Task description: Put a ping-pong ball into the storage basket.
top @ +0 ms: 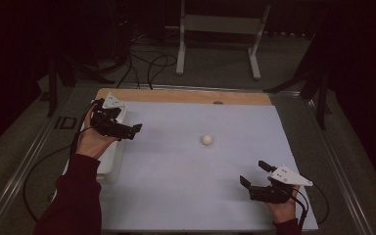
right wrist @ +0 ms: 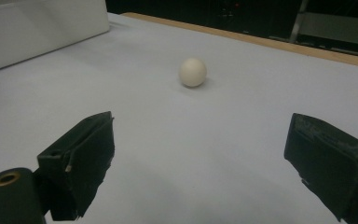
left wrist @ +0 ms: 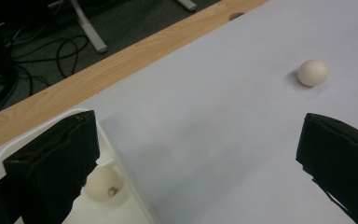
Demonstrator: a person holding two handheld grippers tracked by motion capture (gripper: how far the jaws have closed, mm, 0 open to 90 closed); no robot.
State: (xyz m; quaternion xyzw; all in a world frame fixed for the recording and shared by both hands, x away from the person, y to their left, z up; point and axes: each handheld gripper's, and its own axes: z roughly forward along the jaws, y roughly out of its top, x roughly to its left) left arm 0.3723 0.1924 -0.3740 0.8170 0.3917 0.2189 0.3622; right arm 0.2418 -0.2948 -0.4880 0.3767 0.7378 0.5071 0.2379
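Observation:
A small white ball (top: 206,139) rests on the white sheet (top: 186,171) near the table's middle; it appears in the left gripper view (left wrist: 313,72) and the right gripper view (right wrist: 193,72). My left gripper (top: 129,131) hovers open over the right rim of a white bin (top: 110,164) at the left, with nothing between its jaws (left wrist: 196,163). A second white ball (left wrist: 103,184) lies inside the bin (left wrist: 116,158), partly behind the left jaw. My right gripper (top: 253,174) is open near the front right, aimed at the loose ball, empty (right wrist: 205,158).
The sheet covers a wooden tabletop whose bare strip (top: 176,95) runs along the far edge. The bin's wall (right wrist: 42,28) shows at the right gripper view's upper left. Cables (top: 147,63) and a white stand (top: 215,29) are on the floor beyond.

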